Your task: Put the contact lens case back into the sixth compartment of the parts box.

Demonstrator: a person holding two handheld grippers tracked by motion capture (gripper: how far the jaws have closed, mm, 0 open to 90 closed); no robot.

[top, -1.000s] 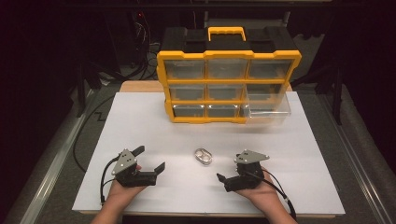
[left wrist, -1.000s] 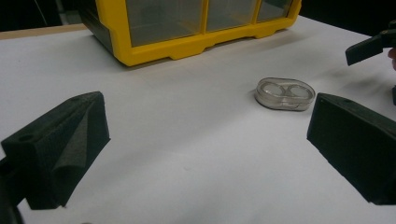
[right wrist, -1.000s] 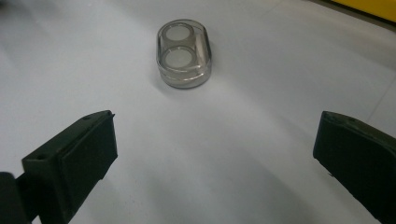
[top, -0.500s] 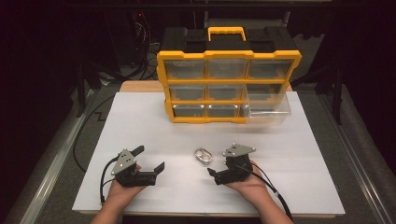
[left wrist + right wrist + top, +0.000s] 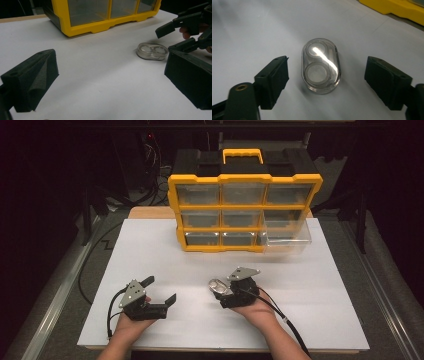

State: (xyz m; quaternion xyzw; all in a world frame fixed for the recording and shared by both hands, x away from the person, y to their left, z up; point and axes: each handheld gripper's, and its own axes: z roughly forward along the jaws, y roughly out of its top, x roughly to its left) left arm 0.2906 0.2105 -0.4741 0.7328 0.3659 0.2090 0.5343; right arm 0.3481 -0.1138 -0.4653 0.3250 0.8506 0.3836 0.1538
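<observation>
Right gripper [image 5: 223,292] has moved forward and left over the last second, now at the clear oval case [image 5: 218,287]; left gripper [image 5: 159,291] unchanged, jaws open, holding nothing. Case lies flat on the white counter [image 5: 300,290], between the right jaws, which stand wide open on either side, not touching it. Yellow drawer organizer [image 5: 240,215] behind, lower right drawer [image 5: 285,237] pulled out. Judgement: approach finished, closing on the case comes next
</observation>
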